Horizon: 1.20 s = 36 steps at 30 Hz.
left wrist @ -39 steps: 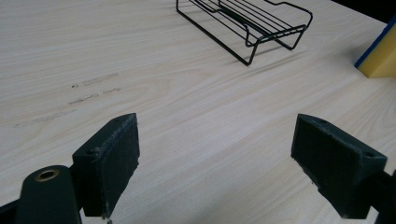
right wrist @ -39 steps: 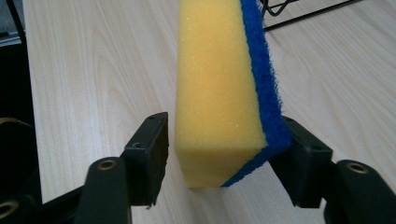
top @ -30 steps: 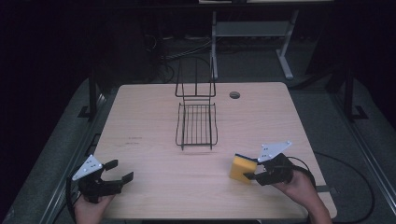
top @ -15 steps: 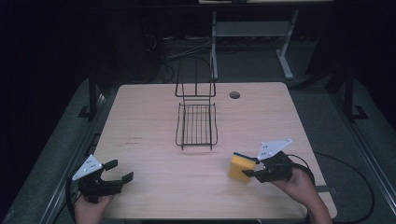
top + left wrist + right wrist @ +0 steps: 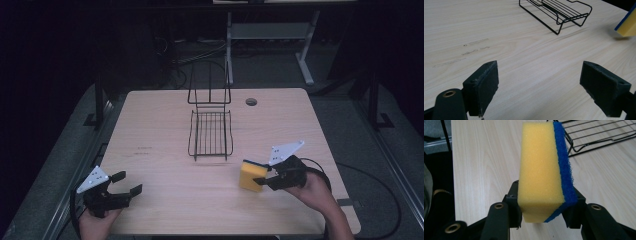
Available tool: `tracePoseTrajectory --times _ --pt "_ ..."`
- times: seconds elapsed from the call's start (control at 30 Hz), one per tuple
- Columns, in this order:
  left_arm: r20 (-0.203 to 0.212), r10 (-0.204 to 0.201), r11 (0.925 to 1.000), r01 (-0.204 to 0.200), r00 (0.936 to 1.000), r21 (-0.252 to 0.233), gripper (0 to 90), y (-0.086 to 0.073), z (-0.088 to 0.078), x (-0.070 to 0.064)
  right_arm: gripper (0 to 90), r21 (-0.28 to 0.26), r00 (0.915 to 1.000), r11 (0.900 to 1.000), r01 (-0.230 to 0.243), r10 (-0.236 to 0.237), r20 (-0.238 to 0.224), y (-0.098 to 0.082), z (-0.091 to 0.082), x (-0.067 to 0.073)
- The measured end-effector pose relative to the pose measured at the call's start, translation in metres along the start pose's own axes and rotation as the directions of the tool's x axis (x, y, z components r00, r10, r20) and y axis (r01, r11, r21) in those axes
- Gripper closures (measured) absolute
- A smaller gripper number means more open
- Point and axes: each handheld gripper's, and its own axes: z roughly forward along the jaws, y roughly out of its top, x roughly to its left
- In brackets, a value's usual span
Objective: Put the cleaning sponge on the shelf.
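While the left claw (image 5: 129, 184) gapes, the right claw (image 5: 261, 178) pinches a sponge (image 5: 251, 175) lengthwise, pointing toward the rack (image 5: 210, 134).

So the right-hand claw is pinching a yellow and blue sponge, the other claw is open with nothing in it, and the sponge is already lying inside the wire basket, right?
Not quite: the sponge is not in the wire basket. The high view shows it held near the table's front, apart from the basket, by the right gripper. The left gripper is indeed open and holds nothing.

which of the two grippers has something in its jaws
The right gripper: its jaws are clamped on a yellow sponge with a blue scrub layer. The left gripper is open, holding nothing.
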Motion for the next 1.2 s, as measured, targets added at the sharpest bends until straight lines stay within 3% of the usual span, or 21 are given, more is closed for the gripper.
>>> tracePoseTrajectory --times 0.87,1.2 --pt "0.006 0.0 1.0 0.0 1.0 0.002 14.7 0.0 0.001 -0.001 56.4 -0.021 0.9994 1.0 0.015 -0.016 -0.031 0.028 0.004 -0.011" --pt "0.006 -0.001 1.0 0.001 1.0 -0.001 14.7 0.0 0.001 -0.001 56.4 0.001 0.9989 1.0 0.03 -0.03 -0.036 0.039 0.009 -0.015"
